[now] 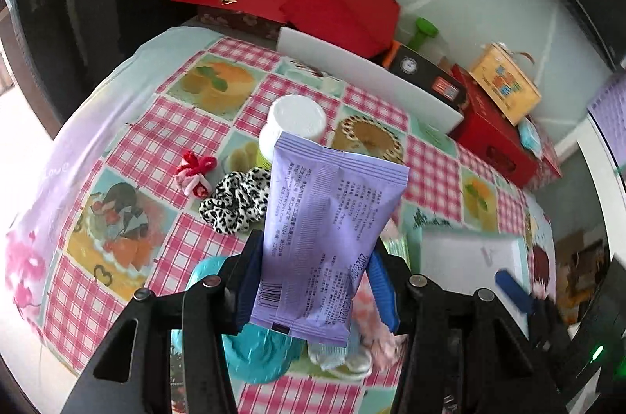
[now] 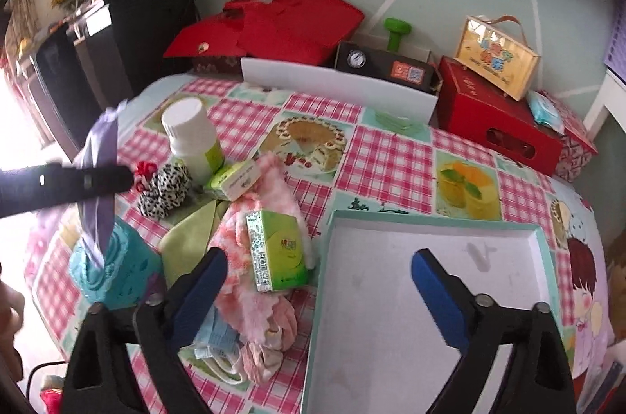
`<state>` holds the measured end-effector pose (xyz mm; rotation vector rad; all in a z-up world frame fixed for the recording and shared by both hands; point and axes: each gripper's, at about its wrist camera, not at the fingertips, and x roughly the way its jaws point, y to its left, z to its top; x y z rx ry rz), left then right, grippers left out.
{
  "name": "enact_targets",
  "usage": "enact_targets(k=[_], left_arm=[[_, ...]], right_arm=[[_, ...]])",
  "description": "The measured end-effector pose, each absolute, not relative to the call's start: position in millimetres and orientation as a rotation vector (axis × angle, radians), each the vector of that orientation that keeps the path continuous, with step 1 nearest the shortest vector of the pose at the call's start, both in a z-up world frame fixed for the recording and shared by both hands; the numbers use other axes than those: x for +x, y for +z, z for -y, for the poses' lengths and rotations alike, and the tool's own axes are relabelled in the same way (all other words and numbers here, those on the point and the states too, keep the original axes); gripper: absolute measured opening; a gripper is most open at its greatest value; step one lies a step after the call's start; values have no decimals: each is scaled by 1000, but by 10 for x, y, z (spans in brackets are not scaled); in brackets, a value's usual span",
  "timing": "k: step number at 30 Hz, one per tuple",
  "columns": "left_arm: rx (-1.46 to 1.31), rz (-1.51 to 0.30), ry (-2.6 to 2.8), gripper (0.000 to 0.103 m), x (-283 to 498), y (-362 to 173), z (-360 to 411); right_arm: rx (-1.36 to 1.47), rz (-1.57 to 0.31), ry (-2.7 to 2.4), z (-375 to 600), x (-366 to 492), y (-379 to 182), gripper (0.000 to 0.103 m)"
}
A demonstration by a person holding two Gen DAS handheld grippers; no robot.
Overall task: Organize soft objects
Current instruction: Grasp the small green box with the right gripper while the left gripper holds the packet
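Note:
My left gripper (image 1: pixel 315 249) is shut on a purple printed packet (image 1: pixel 324 230), which it holds upright above the table; the packet (image 2: pixel 99 148) also shows at the left of the right wrist view. Below it lie a teal cloth (image 2: pixel 113 273), a leopard-print scrunchie (image 1: pixel 234 202) and a red-and-white hair tie (image 1: pixel 193 171). My right gripper (image 2: pixel 319 259) is open and holds nothing. It hangs over the left rim of a white tray (image 2: pixel 430 218), beside pink fluffy socks (image 2: pixel 266 187) with a green carton (image 2: pixel 279 249) on top of them.
A white-capped bottle (image 2: pixel 191 136), a small green-white box (image 2: pixel 232 179) and a light green cloth (image 2: pixel 187 242) sit among the soft things. At the back stand a white open box (image 2: pixel 336 89), red boxes (image 2: pixel 497 124), a black gauge box (image 2: pixel 383 65) and a yellow bag (image 2: pixel 497 58).

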<state>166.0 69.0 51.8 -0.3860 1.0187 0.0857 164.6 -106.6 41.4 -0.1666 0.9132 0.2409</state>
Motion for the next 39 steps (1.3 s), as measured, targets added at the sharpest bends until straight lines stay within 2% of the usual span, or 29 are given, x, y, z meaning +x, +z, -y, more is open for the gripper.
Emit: enact_targets(k=[9, 11, 14, 15, 16, 17, 22, 27, 31, 37, 39], left_arm=[[-446, -1032, 71, 51, 1813, 303, -692], [-454, -1025, 64, 51, 1801, 308, -706], [-466, -1028, 56, 51, 1804, 281, -717], [-476, -1034, 52, 51, 1808, 256, -729], [-487, -1038, 50, 51, 1815, 239, -745], [-495, -1042, 49, 51, 1819, 224, -764], [-545, -1047, 59, 51, 1820, 171, -911], [-574, -1055, 56, 51, 1866, 144, -984], [-553, -1069, 69, 51, 1928, 120, -960], [-555, -1103, 80, 51, 2075, -5, -885], [-532, -1105, 103, 46, 2120, -24, -834]], right_arm=[[-237, -971, 268, 847, 1741, 92, 83], [-240, -985, 274, 825, 1761, 39, 76], [-249, -996, 276, 793, 1776, -31, 71], [-250, -999, 273, 792, 1778, -43, 68], [-251, -1001, 270, 793, 1780, -53, 60], [-251, -1002, 269, 795, 1781, -58, 58], [-245, -987, 267, 815, 1787, -24, 53], [-212, -1001, 277, 833, 1850, -66, 53], [-193, -1013, 273, 857, 1881, -126, 39], [-165, -1015, 282, 889, 1904, -177, 35], [-152, -1015, 289, 903, 1912, -176, 35]])
